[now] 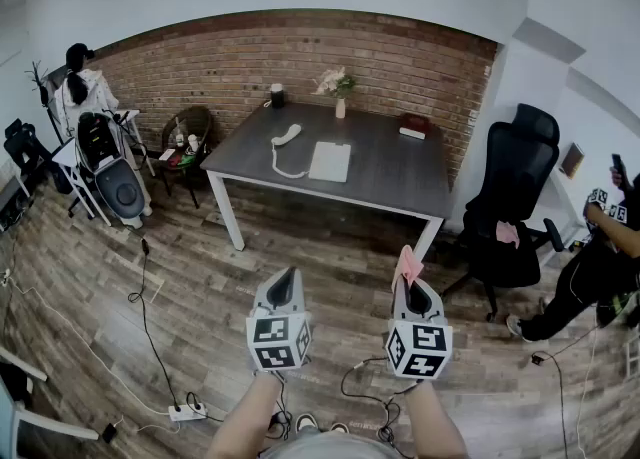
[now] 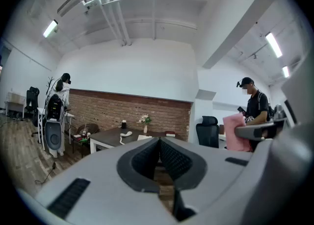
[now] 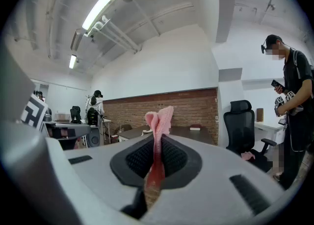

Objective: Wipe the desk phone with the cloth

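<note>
Jaws of the right gripper (image 1: 410, 287) clamp the pink cloth (image 1: 407, 265), those of the left gripper (image 1: 283, 285) meet empty, and the desk phone (image 1: 286, 135) lies at twelve o'clock on the dark table (image 1: 390, 162), well apart from both.
</note>
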`<action>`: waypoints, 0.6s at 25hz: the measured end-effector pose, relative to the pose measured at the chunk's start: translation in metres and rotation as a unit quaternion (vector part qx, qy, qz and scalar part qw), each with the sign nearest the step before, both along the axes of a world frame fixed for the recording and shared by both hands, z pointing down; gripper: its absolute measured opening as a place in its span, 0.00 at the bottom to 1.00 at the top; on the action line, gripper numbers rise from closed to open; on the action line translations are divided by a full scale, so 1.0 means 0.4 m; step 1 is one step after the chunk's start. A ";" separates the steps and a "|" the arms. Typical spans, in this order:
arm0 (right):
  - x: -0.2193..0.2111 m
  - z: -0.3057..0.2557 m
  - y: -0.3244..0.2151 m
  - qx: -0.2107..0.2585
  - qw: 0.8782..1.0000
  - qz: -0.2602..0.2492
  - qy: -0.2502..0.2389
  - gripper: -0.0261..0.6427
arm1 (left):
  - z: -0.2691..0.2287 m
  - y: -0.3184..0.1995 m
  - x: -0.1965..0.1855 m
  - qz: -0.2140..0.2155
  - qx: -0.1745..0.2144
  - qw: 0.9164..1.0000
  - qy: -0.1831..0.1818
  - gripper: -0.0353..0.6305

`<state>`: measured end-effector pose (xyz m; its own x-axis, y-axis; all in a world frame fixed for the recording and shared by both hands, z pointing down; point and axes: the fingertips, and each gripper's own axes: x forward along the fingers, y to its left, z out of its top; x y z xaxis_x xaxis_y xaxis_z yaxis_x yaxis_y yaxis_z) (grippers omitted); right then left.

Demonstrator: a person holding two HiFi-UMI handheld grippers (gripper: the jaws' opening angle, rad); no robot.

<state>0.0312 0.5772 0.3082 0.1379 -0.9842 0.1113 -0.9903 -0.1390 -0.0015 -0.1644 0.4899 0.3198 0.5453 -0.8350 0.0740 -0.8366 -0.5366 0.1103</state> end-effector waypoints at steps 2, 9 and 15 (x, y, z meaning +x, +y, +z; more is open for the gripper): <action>-0.003 0.001 -0.002 -0.001 1.000 0.001 0.001 0.06 | 0.004 -0.001 -0.001 0.001 -0.002 1.000 -0.001 0.06; -0.014 0.008 -0.027 -0.006 1.000 -0.001 0.004 0.06 | 0.016 -0.032 -0.012 0.000 -0.008 1.000 -0.001 0.06; -0.035 0.029 -0.052 -0.015 1.000 0.003 0.002 0.07 | 0.032 -0.061 -0.030 0.007 -0.010 1.000 -0.001 0.06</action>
